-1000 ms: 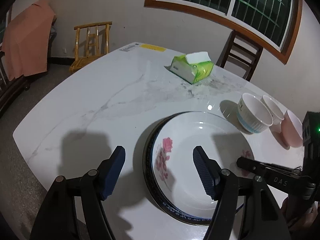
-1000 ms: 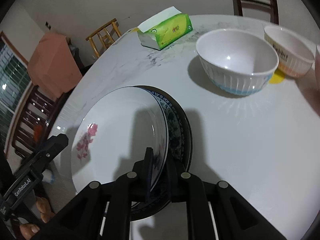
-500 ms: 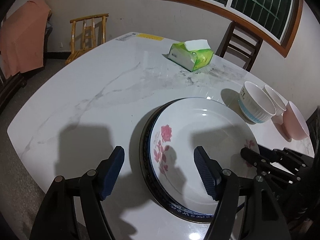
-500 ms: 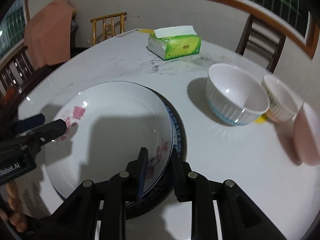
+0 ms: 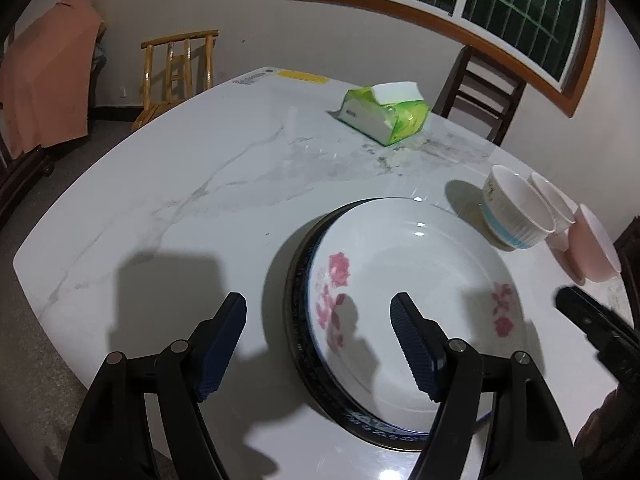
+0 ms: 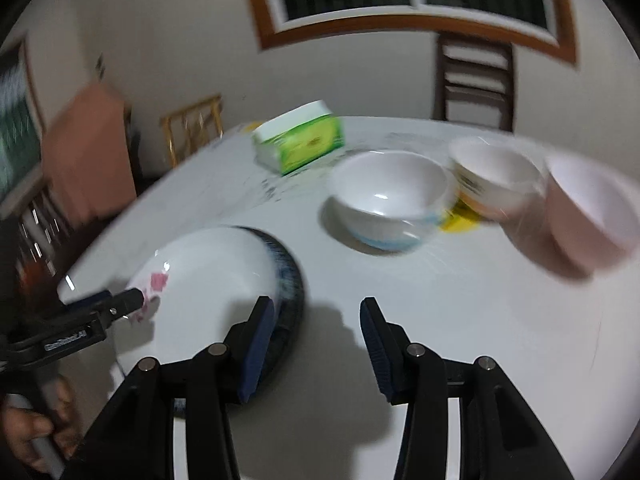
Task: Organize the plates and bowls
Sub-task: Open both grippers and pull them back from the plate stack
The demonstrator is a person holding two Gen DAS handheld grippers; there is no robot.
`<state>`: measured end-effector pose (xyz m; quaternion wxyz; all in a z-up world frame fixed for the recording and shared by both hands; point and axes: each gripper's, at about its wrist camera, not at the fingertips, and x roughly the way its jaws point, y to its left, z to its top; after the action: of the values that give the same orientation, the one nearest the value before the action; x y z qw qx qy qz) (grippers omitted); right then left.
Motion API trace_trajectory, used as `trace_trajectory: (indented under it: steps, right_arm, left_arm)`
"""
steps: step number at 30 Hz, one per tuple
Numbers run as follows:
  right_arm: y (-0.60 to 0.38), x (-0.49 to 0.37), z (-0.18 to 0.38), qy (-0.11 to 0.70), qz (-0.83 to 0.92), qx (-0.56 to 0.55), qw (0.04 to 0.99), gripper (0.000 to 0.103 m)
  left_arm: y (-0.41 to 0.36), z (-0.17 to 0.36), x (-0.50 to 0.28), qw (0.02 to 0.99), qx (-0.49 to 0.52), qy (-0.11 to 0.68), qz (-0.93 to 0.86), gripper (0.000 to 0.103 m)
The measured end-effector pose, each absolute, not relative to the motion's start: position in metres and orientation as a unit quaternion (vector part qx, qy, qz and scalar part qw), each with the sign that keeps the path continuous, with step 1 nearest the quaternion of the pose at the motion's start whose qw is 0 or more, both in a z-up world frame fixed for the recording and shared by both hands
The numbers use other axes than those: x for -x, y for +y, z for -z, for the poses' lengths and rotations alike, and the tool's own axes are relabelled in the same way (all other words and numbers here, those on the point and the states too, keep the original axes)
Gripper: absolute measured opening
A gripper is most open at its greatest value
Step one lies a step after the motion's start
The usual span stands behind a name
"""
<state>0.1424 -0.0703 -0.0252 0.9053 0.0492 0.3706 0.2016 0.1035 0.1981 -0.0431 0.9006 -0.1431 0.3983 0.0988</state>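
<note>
I judged the plates done, the white flowered plate [image 5: 416, 276] lying on the dark-rimmed plate [image 5: 298, 280] on the marble surface [image 5: 180, 184], while both my tools, left tool [image 5: 318, 344] and right tool [image 6: 318, 344], were spread and empty, and the three bowls, white ribbed bowl [image 6: 386, 196], small cream bowl [image 6: 494, 178] and pink bowl [image 6: 588, 216], stood unstacked beside.

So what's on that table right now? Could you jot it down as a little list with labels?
table: white marble top
plates: floral plate stacked on a dark blue-rimmed plate
bowls: blue-banded white bowl, smaller white bowl, pink bowl in a row
other: green tissue pack
left gripper: open, empty, above the plates' edge
right gripper: open, empty
</note>
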Motion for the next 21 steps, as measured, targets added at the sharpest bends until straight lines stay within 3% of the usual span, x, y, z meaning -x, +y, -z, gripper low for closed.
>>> trace_trajectory:
  steps: [11,14,21]
  right_arm:
    - [-0.267,-0.098,0.055,0.352,-0.049,-0.168,0.920,0.046]
    - [-0.303,-0.094,0.063,0.354,-0.027,-0.204,0.913,0.046]
    - [-0.332,-0.095,0.053,0.337,-0.044,-0.247,0.908,0.046]
  left_arm:
    - [0.121,0.010,-0.093,0.919,0.077,0.384,-0.036,0.082]
    - [0.089,0.000,-0.099,0.915,0.080,0.396,0.012,0.089]
    - [0.017,-0.020,-0.135,0.892,0.109,0.427,0.100,0.090]
